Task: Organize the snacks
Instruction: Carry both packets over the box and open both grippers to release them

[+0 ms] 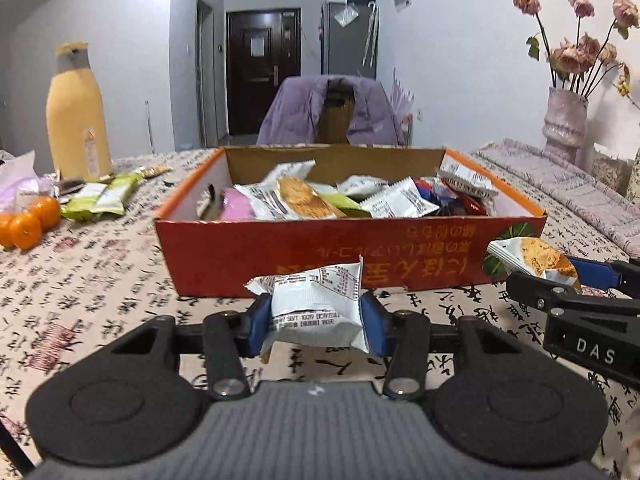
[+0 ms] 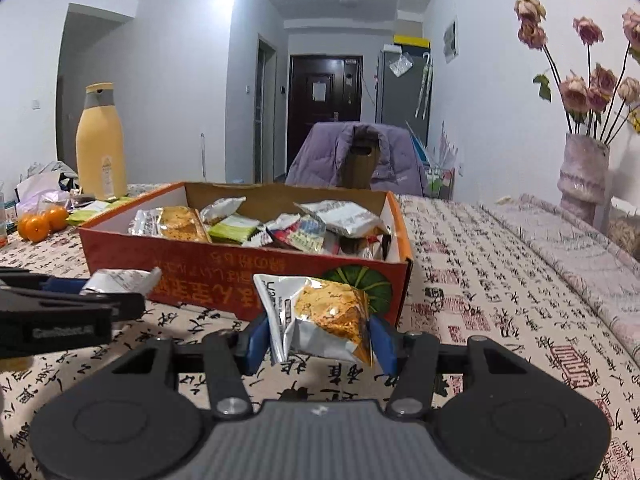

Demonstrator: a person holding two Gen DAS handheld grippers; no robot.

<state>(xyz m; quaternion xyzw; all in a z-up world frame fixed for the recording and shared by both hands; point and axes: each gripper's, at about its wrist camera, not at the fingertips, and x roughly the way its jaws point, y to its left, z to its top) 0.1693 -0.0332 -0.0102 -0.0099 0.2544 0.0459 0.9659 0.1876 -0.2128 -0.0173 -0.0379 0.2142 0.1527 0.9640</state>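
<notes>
Left gripper (image 1: pixel 316 316), black with blue fingers (image 1: pixel 256 320), pinches a white crinkled snack packet with printed label text (image 1: pixel 316 304) by its 2 sides, packet held clear above the surface (image 1: pixel 100 280), which is covered in a cream cloth with black calligraphy print. Right gripper (image 2: pixel 318 340), same build, fingers clamped on a silver packet with an orange-brown biscuit picture (image 2: pixel 320 316), also lifted off the cloth. Both packets sit just in front of the near wall of the open orange-red cardboard box with upside-down yellow lettering (image 1: pixel 224 252), neither inside it. In the left wrist view the right gripper shows at the right edge with its packet near the box's near-right corner; in the right wrist view the left gripper comes in from the left edge. Box holds a loose pile of mixed snack packets (image 1: pixel 304 200): white, green, pink, red. Far left on the surface: tall yellow bottle with grey collar (image 1: pixel 78 120), upright; 2 green-and-white snack bars (image 1: pixel 104 200) lying flat beside it; small orange tangerines (image 1: pixel 30 222) at the left edge. Far right: pale pink vase with dried pink roses (image 1: pixel 566 120). Behind the box, a chair draped with a purple padded jacket (image 1: pixel 332 112).
</notes>
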